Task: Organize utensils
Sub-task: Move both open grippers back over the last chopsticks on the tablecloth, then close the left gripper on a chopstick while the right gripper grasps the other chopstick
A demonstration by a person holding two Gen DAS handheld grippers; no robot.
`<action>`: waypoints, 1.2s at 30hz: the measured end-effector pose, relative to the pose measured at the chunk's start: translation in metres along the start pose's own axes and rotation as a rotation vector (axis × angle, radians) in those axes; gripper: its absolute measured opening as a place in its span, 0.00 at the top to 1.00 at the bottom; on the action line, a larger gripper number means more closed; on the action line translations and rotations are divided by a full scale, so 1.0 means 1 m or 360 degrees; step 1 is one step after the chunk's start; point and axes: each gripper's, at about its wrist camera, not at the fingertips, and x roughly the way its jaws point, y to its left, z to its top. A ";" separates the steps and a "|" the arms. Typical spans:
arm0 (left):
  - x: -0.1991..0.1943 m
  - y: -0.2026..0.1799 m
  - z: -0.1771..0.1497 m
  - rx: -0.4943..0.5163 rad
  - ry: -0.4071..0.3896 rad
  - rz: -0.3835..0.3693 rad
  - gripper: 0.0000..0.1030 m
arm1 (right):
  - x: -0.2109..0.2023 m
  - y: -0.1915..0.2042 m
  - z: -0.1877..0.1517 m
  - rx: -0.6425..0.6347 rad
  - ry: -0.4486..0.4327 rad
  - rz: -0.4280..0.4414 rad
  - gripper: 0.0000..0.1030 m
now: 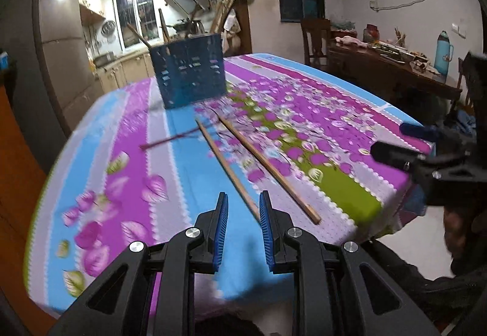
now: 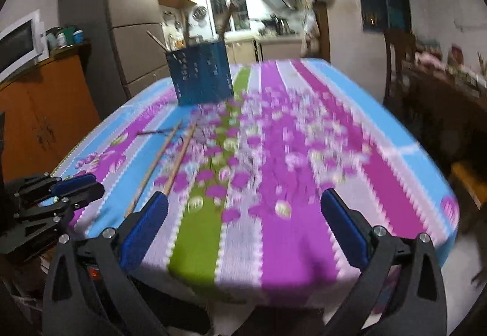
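You are at the approach step: two chopsticks (image 1: 231, 165) lie loose on the bench (image 1: 344, 193), well short of the blue holder (image 1: 188, 74), your left tool (image 1: 243, 199) narrowed but empty, your right tool (image 2: 243, 208) spread wide and empty, so next straddle one stick squarely.

My table (image 1: 344, 193) wears a striped cloth of blue, purple, grey and green, printed with purple leaves and blossoms. At its far end stands a dark blue perforated utensil holder (image 1: 188, 71), upright, with a few sticks poking out of its top. Nearer to me two pale wooden chopsticks (image 1: 261, 158) lie flat on the cloth, side by side but apart, angled from the holder's foot toward the near edge. Just to their left a thin dark reddish chopstick (image 1: 170, 138) lies crosswise on the blue and purple stripes, its far end close to the left wooden one's tip.
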 end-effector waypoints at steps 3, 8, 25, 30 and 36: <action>0.014 0.001 -0.005 -0.0099 0.0057 -0.0102 0.78 | 0.003 0.001 -0.008 0.0018 0.0041 0.0031 0.07; 0.023 0.003 -0.011 -0.0163 0.0058 -0.0172 0.78 | 0.004 0.012 -0.016 -0.0097 0.0044 0.0055 0.36; 0.028 0.008 -0.023 -0.0178 -0.0005 0.0037 0.91 | 0.015 0.070 -0.030 -0.0401 0.0006 0.0228 0.70; 0.027 0.008 -0.025 -0.0185 -0.0027 0.0035 0.91 | 0.029 0.077 -0.037 -0.0438 0.0086 0.0196 0.80; 0.027 0.003 -0.025 -0.0146 -0.0043 0.0079 0.91 | 0.029 0.075 -0.039 -0.0386 0.0043 0.0180 0.94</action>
